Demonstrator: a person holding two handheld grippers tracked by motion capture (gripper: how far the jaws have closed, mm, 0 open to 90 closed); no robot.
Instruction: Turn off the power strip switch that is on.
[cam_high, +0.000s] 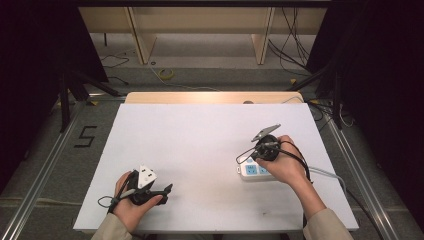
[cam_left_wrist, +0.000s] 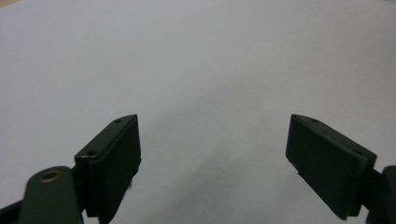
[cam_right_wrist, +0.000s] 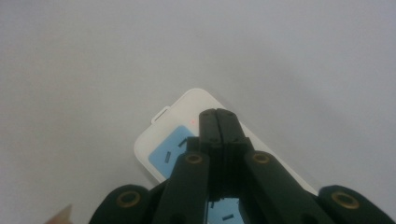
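A white power strip (cam_high: 251, 171) with light blue socket faces lies on the white table (cam_high: 200, 150) at the right. My right gripper (cam_high: 251, 158) hovers over its left end, jaws pressed together with nothing between them. In the right gripper view the closed tips (cam_right_wrist: 218, 113) sit just above the power strip (cam_right_wrist: 187, 116), near a small red light. My left gripper (cam_high: 169, 189) rests low at the front left, pointing right. In the left gripper view its jaws stand wide apart over bare table, the left gripper (cam_left_wrist: 215, 140) holding nothing.
A grey cable (cam_high: 327, 173) runs from the strip off the table's right edge. Beyond the table's far edge lie a floor with loose cables (cam_high: 165, 74) and a wooden bench frame (cam_high: 200, 30). Dark curtains stand at both sides.
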